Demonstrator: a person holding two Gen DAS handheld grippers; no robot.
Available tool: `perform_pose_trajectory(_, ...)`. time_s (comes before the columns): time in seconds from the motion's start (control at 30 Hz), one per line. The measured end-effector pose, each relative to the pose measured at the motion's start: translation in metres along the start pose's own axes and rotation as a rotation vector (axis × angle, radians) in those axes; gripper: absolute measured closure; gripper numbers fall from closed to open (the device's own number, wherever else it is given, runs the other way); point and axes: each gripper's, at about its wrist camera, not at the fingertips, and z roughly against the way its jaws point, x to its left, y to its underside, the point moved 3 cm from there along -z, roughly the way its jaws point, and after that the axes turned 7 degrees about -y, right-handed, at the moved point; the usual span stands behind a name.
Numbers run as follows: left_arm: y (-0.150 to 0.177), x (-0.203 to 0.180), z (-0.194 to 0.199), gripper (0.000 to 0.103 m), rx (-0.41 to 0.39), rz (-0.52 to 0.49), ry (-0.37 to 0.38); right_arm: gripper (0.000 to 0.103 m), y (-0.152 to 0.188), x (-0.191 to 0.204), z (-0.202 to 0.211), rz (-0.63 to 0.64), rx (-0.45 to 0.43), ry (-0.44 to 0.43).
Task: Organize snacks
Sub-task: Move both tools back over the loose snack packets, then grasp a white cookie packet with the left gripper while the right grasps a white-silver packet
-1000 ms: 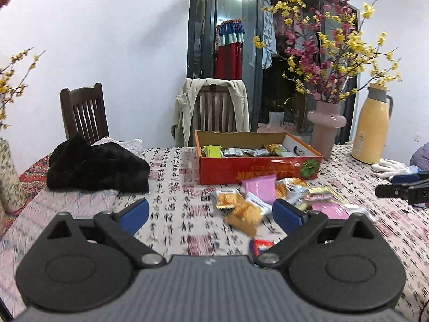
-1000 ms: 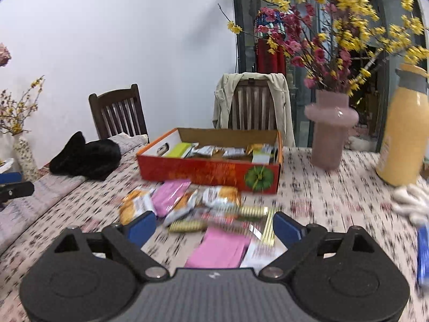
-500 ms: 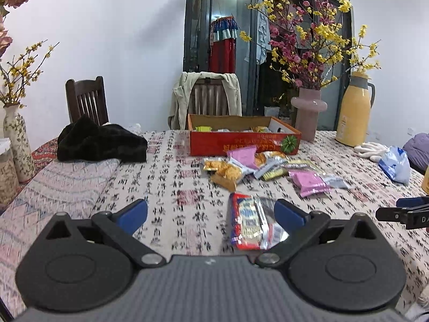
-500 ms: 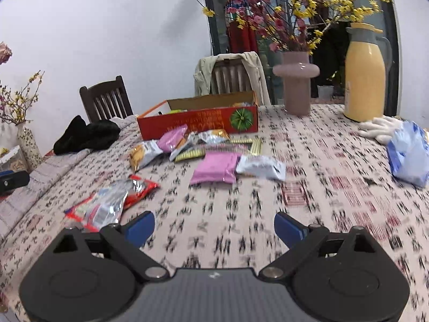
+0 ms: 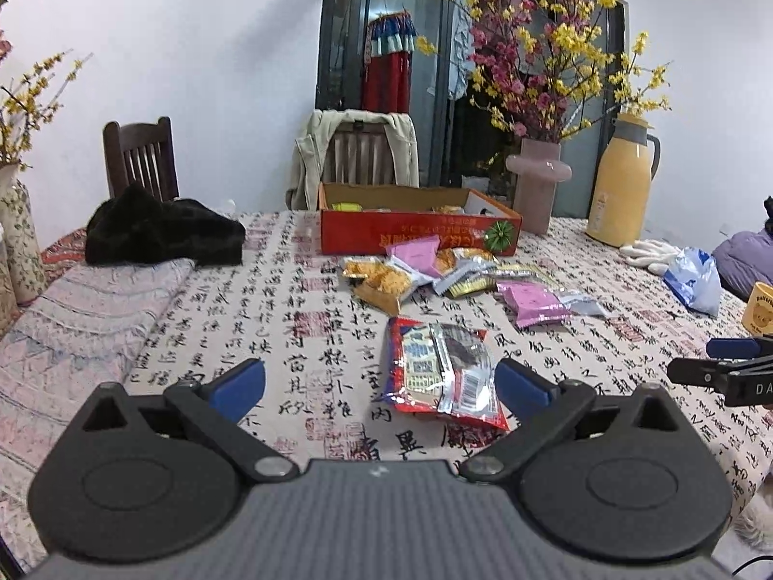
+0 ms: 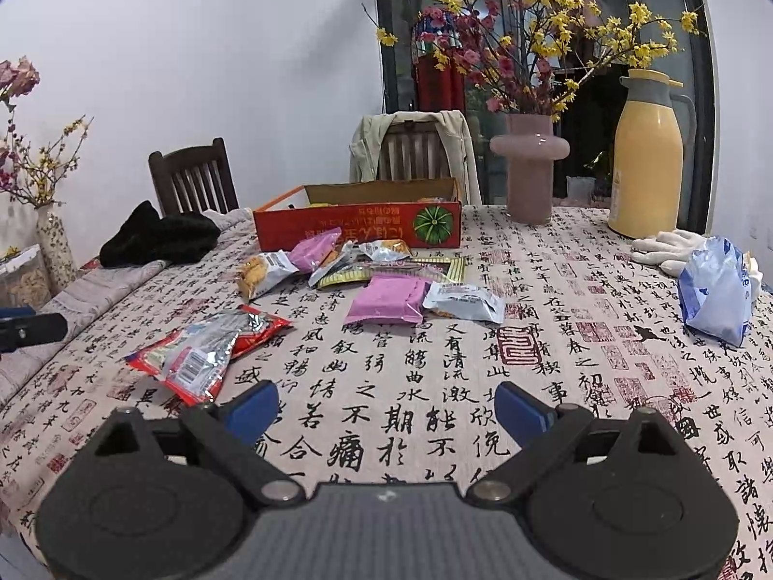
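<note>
Snacks (image 5: 435, 270) scattered loose across the surface (image 6: 435, 411), most in a heap just in front of the red box (image 5: 415, 232) at the far side, a few packets already lying inside it. Red and silver packet (image 5: 442, 374) apart from the heap, nearest of all, flat on the patterned cloth, just ahead of the left gripper (image 5: 379, 384) and a little toward its right finger. Pink packet (image 6: 389, 304) and white packet (image 6: 464, 302) side by side and touching, between the heap and the right gripper (image 6: 386, 408). Both sets of jaws spread wide, nothing held between them, both raised clear of the cloth. Right gripper also visible at the right edge of the left wrist view, well apart from any packet. Blue bag (image 6: 715, 290) and white gloves (image 6: 666, 249) off to the right near the yellow flask (image 6: 647, 154); black garment (image 5: 159, 232) to the left; pink vase (image 6: 529, 169) beside the box. Step in hand, by the look of it: choosing the next packet, with much of the sorting yet to do. Likely next: lower the left jaws around the red and silver packet, pinch at an edge since it lies flat and looks slippery, then lift and carry over the heap into the box.
</note>
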Motion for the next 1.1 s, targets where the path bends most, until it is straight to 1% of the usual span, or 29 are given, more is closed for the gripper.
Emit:
perform_pose_trajectory(0.1, -0.001, -0.003, -0.012, 0.0, 0.026, 0.003, 0.013, 0.007, 0.0, -0.001, -0.007, -0.007, 0.005, -0.003)
perform_pose_trajectory(0.2, -0.005, -0.014, -0.031, 0.0, 0.06, 0.008, 0.048, 0.007, -0.002, -0.002, -0.015, -0.007, 0.008, -0.001)
perform_pose_trajectory(0.33, -0.006, -0.036, -0.061, 0.0, 0.092, -0.039, 0.092, 0.007, -0.005, -0.007, -0.025, -0.008, 0.013, 0.007)
perform_pose_trajectory(0.4, -0.006, -0.042, -0.075, 0.0, 0.117, -0.042, 0.106, 0.007, -0.007, -0.011, -0.029, -0.011, 0.016, 0.015)
perform_pose_trajectory(0.6, -0.007, -0.047, -0.107, 0.0, 0.171, -0.04, 0.095, 0.008, -0.013, -0.029, -0.046, -0.021, 0.032, 0.03)
perform_pose_trajectory(0.7, -0.019, -0.047, -0.118, 0.0, 0.155, -0.056, 0.086, 0.009, -0.02, -0.036, -0.059, -0.023, 0.039, 0.033)
perform_pose_trajectory(0.77, -0.029, -0.047, -0.127, 0.0, 0.141, -0.073, 0.081, 0.012, -0.027, -0.04, -0.068, -0.012, 0.038, 0.027)
perform_pose_trajectory(0.83, -0.041, -0.047, -0.137, 0.001, 0.128, -0.098, 0.097, 0.014, -0.036, -0.044, -0.077, 0.006, 0.036, 0.026)
perform_pose_trajectory(0.87, -0.047, -0.046, -0.144, 0.002, 0.122, -0.118, 0.117, 0.014, -0.041, -0.046, -0.081, 0.015, 0.032, 0.026)
perform_pose_trajectory(0.93, -0.061, -0.044, -0.162, 0.004, 0.132, -0.167, 0.144, 0.014, -0.051, -0.054, -0.092, 0.046, 0.033, 0.027)
perform_pose_trajectory(1.0, -0.071, -0.042, -0.18, 0.01, 0.145, -0.203, 0.157, 0.015, -0.06, -0.066, -0.107, 0.065, 0.059, 0.035)
perform_pose_trajectory(1.07, -0.078, -0.041, -0.202, 0.01, 0.159, -0.243, 0.173, 0.018, -0.067, -0.079, -0.122, 0.082, 0.092, 0.022)
perform_pose_trajectory(1.1, -0.079, -0.041, -0.214, 0.011, 0.179, -0.26, 0.194, 0.019, -0.07, -0.085, -0.13, 0.091, 0.113, 0.011)
